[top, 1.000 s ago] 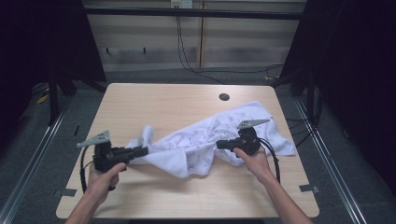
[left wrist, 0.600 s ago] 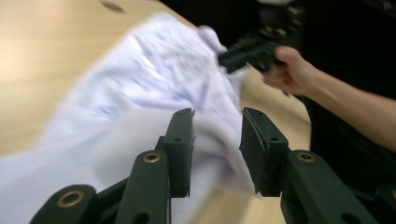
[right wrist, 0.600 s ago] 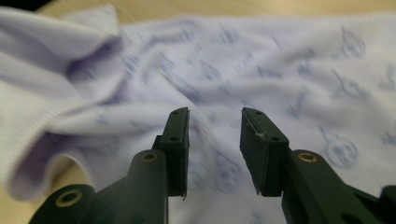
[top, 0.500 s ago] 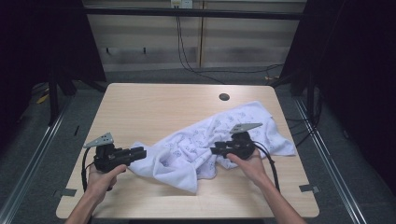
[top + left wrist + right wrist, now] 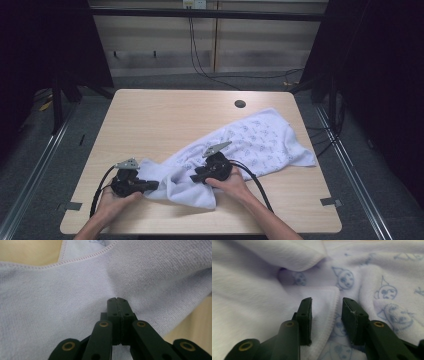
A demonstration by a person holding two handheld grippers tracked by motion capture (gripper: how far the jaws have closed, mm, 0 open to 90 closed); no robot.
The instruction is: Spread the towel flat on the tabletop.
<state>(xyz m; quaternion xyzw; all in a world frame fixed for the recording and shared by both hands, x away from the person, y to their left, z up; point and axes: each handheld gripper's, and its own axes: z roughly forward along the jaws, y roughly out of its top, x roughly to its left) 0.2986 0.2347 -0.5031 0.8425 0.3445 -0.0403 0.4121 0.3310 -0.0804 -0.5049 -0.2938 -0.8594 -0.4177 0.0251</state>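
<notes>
In the high view the left tongs [image 5: 150, 186] have their tips buried against the white towel [image 5: 250, 142], so from there the jaws' stance cannot be read. The right tongs [image 5: 196, 178] are partly covered by the person's right hand [image 5: 231, 181]. Both forearms are cut off by the bottom edge. The towel's blue printed figures are too small to make out from above. In the left gripper view any cloth between the closed jaws is hidden. The towel runs past the edges of both gripper views.

A round dark hole [image 5: 240, 104] sits near the wooden table's [image 5: 165, 115] far edge.
</notes>
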